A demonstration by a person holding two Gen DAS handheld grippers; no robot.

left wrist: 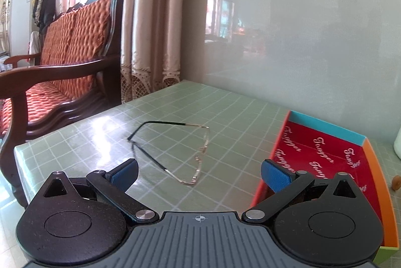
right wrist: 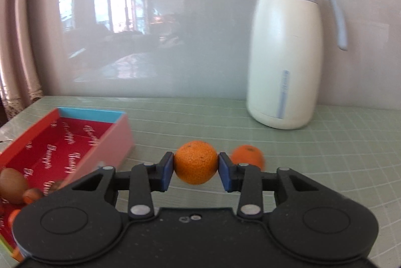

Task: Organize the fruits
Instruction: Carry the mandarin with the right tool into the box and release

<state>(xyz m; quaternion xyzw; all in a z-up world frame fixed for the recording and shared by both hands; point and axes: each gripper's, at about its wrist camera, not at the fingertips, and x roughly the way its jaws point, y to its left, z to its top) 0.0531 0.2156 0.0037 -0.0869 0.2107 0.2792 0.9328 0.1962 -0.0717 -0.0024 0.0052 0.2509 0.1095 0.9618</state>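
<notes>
Green table [right wrist: 325, 155]: tangerine [right wrist: 196, 162] stem-end up.

Right gripper [right wrist: 196, 169] fingers pinching a tangerine [right wrist: 196, 162], second tangerine [right wrist: 248, 157] behind, red box [right wrist: 120, 135] left

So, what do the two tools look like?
Both look alike. The left tool and right tool have black linkage arms with silver rivets, round black housings and blue pads on the fingertips. The left one's ribbed grey base bears a small crosshair mark. No cables or sleeves show.
</notes>
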